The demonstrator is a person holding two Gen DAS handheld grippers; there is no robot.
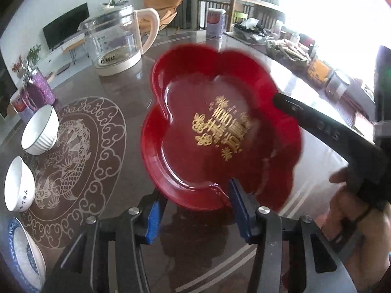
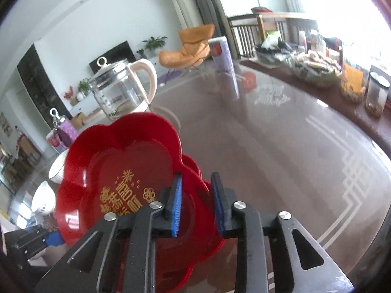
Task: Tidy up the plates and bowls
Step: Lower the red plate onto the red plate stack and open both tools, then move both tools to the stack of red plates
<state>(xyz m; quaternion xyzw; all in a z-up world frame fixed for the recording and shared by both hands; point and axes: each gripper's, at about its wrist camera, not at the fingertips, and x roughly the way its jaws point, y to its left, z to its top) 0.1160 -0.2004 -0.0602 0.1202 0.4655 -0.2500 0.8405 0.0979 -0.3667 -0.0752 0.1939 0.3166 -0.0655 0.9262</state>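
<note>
step: stacking red plates | red flower plate (image 1: 220,127) mid frame, tilted over second red plate (image 2: 195,210) | left gripper (image 1: 195,207) open, rim between pads | right gripper (image 2: 196,202) open around rim, not pinching | tip: lower slowly, line up petals

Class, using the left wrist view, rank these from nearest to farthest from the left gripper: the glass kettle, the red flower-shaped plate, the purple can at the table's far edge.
1. Red flower-shaped plate, right at the left gripper.
2. Glass kettle, upper left, mid-table.
3. Purple can, far edge, top centre.
</note>
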